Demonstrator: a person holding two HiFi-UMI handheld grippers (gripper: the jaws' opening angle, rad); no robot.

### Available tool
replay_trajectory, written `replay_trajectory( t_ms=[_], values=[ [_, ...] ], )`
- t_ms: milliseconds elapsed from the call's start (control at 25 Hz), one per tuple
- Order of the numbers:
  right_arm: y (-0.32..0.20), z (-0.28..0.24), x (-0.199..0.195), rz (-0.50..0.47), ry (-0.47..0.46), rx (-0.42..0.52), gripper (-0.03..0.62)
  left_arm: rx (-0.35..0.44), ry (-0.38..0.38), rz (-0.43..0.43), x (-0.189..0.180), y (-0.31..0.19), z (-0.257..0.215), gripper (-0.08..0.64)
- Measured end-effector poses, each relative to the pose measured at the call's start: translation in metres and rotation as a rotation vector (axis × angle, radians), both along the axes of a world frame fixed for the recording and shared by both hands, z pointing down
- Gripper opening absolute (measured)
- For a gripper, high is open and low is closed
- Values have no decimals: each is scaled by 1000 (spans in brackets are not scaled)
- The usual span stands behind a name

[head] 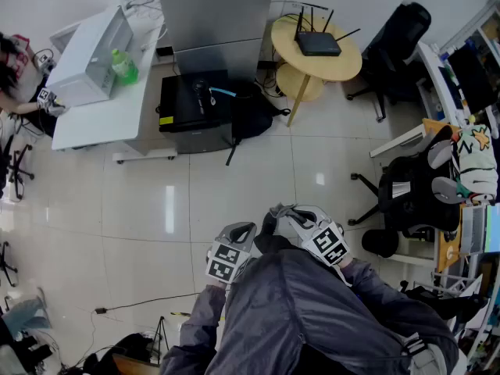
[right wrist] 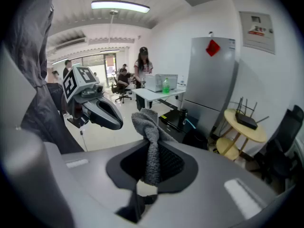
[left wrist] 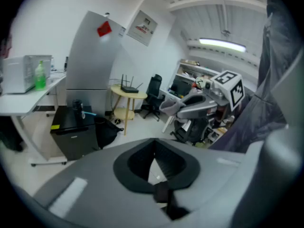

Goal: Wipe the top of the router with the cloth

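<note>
With your right tongs pinching the cloth by one bunched end and your left tongs closed empty, it may slip free before you reach the router on the far round desk.

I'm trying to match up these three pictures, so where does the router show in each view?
Head view: the router is top, right of centre, on the round wooden table.
Left gripper view: router small, left of centre, mid-height.
Right gripper view: router far right, just below mid-height.
Shared landmark: the tall grey fridge beside that table.
</note>
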State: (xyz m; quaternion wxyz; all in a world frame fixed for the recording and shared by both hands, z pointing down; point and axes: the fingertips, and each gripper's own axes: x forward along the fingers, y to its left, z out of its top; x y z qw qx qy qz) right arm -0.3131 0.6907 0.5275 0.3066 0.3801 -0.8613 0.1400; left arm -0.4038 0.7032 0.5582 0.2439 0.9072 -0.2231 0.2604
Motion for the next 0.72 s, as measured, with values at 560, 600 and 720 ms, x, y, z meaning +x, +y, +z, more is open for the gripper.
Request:
replay_trajectory(
  t_ms=[560,600,720],
  values=[
    [-106,9,176,267,-59,63,37,35,-44,269,194,-120,-6,0],
    [-114,10,184,287,-59,63,37,42,-44,287,203,-129,-7,0],
    [-139,16,202,325,-64,56,37,55,-27,304,224,-161,-9,0]
  ],
)
